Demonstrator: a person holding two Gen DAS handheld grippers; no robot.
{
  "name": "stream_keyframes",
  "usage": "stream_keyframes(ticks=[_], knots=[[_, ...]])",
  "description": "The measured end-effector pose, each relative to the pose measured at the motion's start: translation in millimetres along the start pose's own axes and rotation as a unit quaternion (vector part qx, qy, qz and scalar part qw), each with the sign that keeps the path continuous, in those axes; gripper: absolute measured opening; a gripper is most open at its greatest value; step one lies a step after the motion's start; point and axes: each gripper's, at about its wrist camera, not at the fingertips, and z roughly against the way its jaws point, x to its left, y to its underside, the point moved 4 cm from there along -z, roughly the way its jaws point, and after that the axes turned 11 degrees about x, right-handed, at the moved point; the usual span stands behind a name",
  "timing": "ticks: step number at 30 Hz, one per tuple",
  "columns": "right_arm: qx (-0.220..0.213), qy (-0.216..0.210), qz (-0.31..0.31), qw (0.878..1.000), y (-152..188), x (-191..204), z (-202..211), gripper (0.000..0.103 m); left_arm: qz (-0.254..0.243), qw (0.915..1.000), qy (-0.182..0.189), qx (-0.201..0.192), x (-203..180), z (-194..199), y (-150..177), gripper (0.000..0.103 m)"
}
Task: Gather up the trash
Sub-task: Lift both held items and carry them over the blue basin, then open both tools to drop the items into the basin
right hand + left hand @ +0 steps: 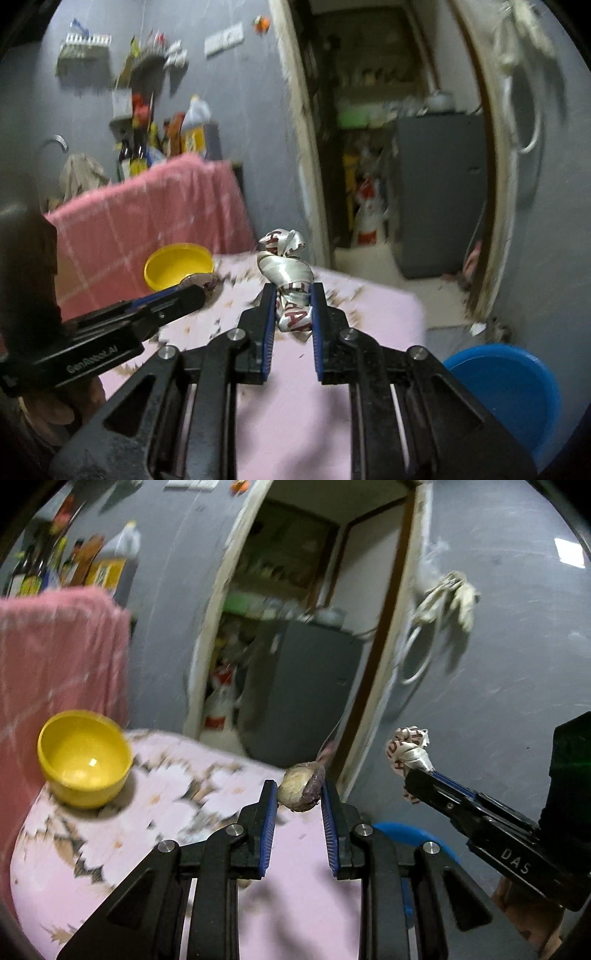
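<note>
Lived-in home: bottles (192,129) on wall shelf, pink towel (147,206), doorway (388,147) (cluttered storeroom beyond).

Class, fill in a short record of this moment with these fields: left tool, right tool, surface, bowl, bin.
left tool: left tool shut on a peel scrap, lifted above the table
right tool: right tool shut on a crumpled wrapper
surface: table with pink floral cloth
bowl: yellow bowl, upright on the cloth, looks empty
bin: blue bin, beside the table, below the right tool's side
</note>
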Motion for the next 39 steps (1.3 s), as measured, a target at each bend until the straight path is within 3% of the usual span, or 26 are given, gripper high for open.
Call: stream_keyframes(ticks=[12,19,26,39], knots=[[-0.078,0.091,-0.027,0.992,-5,-54,85,0.043,-0.064,0.9946,0.057,-0.058,-93,2,-22,0.02],[-0.087,0.13,-0.044,0.987,7,-89,110,0.044,-0.092,0.9908,0.082,-0.055,-135,-15,-19,0.02],[-0.066,0.148,-0.076,0.984,28,-128,111,0.045,-0.115,0.9893,0.088,-0.021,-166,-48,-9,0.02],[0.004,0.154,-0.138,0.978,72,-185,78,0.046,-0.124,0.9836,0.086,0.099,-184,-128,25,0.02]])
